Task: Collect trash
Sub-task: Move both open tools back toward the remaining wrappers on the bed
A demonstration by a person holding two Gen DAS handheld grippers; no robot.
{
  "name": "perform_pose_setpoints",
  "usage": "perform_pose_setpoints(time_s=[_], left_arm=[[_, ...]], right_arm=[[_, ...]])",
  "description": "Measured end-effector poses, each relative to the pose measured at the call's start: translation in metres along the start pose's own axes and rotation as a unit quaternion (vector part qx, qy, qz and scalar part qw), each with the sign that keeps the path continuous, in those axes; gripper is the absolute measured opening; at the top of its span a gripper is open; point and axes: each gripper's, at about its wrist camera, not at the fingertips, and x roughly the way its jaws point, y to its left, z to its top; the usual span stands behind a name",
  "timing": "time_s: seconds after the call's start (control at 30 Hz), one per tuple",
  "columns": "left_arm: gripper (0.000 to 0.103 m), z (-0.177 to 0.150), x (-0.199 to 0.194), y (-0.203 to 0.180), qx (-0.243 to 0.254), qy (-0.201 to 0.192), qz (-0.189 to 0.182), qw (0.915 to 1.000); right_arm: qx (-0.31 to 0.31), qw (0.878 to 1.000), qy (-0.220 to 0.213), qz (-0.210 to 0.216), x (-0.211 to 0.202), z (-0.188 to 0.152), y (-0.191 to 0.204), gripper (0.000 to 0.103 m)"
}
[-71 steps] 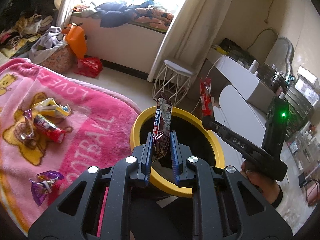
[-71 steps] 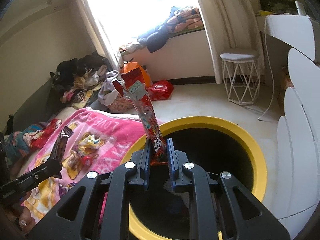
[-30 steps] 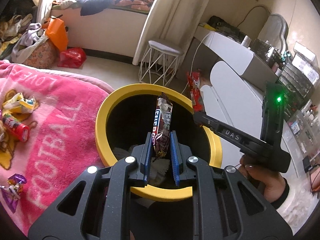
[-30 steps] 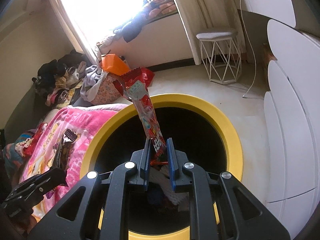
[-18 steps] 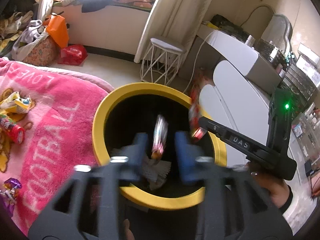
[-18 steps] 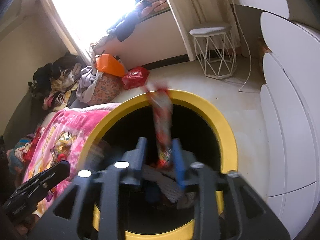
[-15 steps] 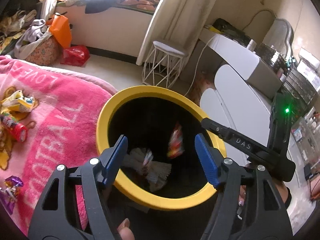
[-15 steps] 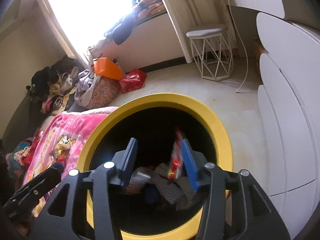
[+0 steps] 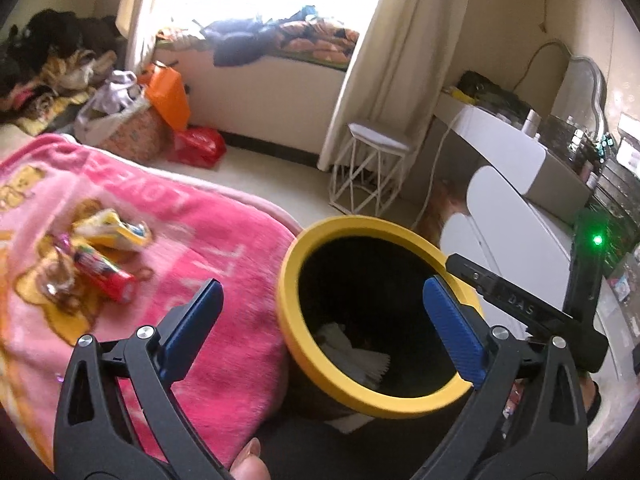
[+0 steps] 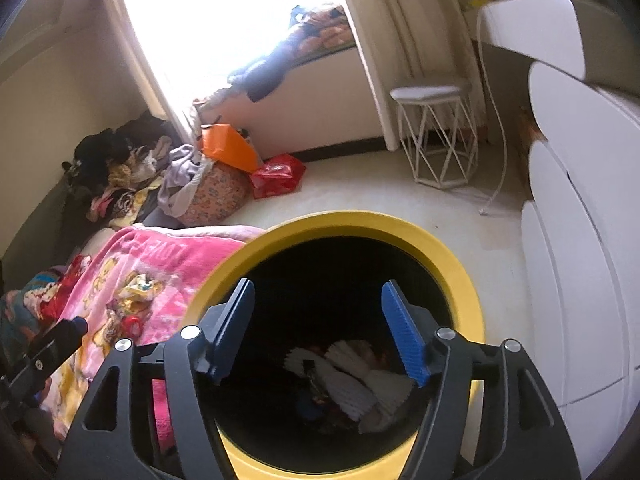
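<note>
A black trash bin with a yellow rim stands beside the bed. Crumpled white paper and wrappers lie at its bottom. My left gripper is open and empty, hovering between the bed edge and the bin. My right gripper is open and empty right above the bin's mouth; it also shows in the left wrist view. Several snack wrappers lie on the pink blanket: a red tube wrapper and a yellow packet.
A white wire stool stands near the curtain. White cabinets are right of the bin. Orange and red bags and a clothes pile sit on the floor by the window.
Both grippers opened and dropped their wrappers into the bin. The left gripper has since swung left toward the blanket.
</note>
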Motion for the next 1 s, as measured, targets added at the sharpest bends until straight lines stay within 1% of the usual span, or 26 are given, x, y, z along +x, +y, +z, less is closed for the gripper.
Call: perform_pose_setpoints(time_s=[0.07, 0.23, 0.43, 0.53, 0.73, 1.0], left_arm=[[0.092, 0.002, -0.005, 0.003, 0.002, -0.009, 0.008, 0.9999], [0.092, 0.004, -0.019, 0.014, -0.002, -0.028, 0.021, 0.9994], [0.092, 0.005, -0.034, 0.027, -0.008, -0.050, 0.037, 0.9980], [0.092, 0.006, -0.040, 0.036, -0.019, -0.056, 0.043, 0.9973], [0.092, 0.005, -0.050, 0.050, -0.031, -0.069, 0.057, 0.9955], [0.092, 0.001, -0.060, 0.074, -0.049, -0.075, 0.078, 0.9929]], right_arm=[[-0.014, 1.000, -0.008, 0.005, -0.003, 0.002, 0.009, 0.070], [-0.042, 0.999, -0.023, 0.018, -0.008, 0.003, 0.029, 0.076], [-0.070, 0.997, -0.035, 0.014, -0.010, 0.002, 0.049, 0.080], [-0.082, 0.996, -0.042, 0.016, -0.012, 0.001, 0.058, 0.085], [-0.100, 0.993, -0.047, 0.030, -0.012, 0.002, 0.076, 0.086], [-0.139, 0.988, -0.031, 0.065, -0.003, -0.004, 0.107, 0.087]])
